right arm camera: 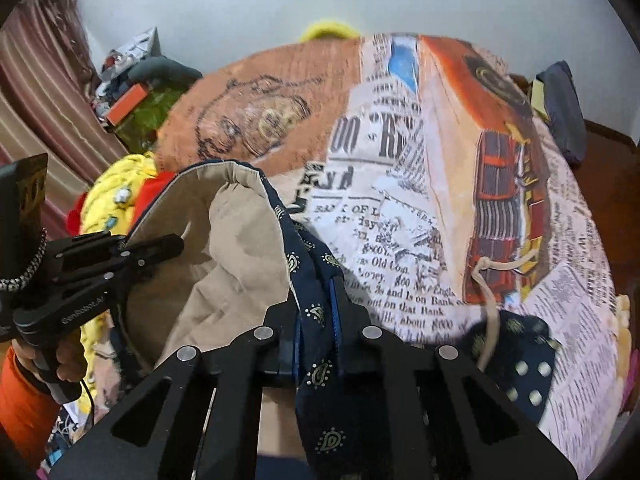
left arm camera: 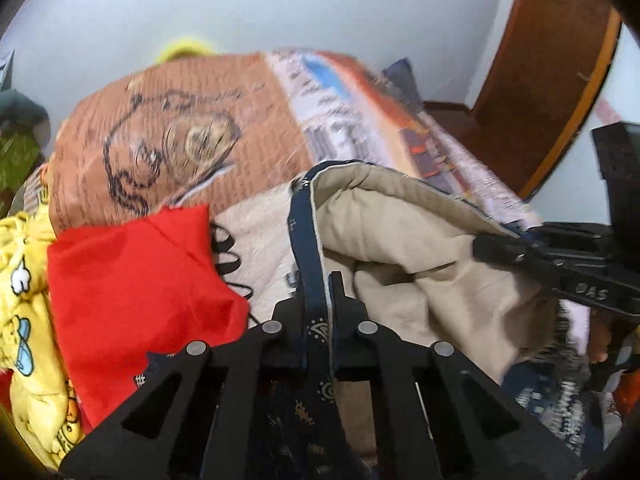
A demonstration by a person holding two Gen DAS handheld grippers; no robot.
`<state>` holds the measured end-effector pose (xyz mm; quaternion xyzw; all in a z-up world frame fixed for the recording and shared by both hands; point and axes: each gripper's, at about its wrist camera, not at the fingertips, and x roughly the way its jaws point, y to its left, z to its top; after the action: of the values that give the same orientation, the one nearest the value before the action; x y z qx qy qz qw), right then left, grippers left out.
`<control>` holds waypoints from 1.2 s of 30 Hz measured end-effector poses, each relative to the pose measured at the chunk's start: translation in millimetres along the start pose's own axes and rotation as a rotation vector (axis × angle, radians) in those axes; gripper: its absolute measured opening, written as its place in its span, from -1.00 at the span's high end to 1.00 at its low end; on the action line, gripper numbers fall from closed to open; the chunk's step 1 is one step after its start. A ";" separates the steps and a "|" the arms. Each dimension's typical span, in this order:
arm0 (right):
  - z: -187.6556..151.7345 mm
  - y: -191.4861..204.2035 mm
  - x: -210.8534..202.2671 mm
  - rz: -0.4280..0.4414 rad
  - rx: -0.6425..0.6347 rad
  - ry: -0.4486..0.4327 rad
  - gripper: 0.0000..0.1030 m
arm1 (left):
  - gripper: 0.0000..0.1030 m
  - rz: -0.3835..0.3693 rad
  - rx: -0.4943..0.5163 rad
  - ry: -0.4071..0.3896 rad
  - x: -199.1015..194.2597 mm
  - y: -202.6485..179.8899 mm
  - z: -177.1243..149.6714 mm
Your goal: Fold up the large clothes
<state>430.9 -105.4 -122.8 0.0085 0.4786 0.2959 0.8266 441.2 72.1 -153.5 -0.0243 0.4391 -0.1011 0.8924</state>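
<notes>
Left wrist view: the left gripper (left arm camera: pixel 318 280) is seen clamped on the navy patterned edge of a large garment (left arm camera: pixel 400 216), whose beige lining faces upward over a bed (left arm camera: pixel 180 128) covered in a newspaper-print spread. The right gripper (left arm camera: pixel 486 250) is seen at the right, closed on the same navy hem further along. A red cloth (left arm camera: pixel 132 280) and a yellow printed cloth (left arm camera: pixel 28 300) are heaped at the left, beside the garment. Right wrist view: the right gripper (right arm camera: pixel 320 292) is shown clamped on the navy paisley edge; the left gripper (right arm camera: pixel 172 244), held by a hand (right arm camera: pixel 68 360), is seen gripping the opposite stretch of the garment (right arm camera: pixel 224 248).
</notes>
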 end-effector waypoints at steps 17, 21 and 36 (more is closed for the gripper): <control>-80.5 32.1 -92.2 0.036 -0.068 0.003 0.80 | 0.87 -0.119 0.114 0.060 -82.6 -60.5 -82.1; -106.6 31.5 -88.6 0.028 -0.067 0.054 0.80 | 0.87 -0.128 0.132 0.123 -77.8 -68.8 -114.9; -178.3 27.6 -89.2 -0.053 -0.070 0.126 0.74 | 0.44 -0.085 0.163 0.226 -67.2 -83.6 -209.9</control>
<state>242.9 -175.1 -141.0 -0.0516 0.5191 0.2904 0.8022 222.5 13.4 -218.9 0.0412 0.5259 -0.1763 0.8311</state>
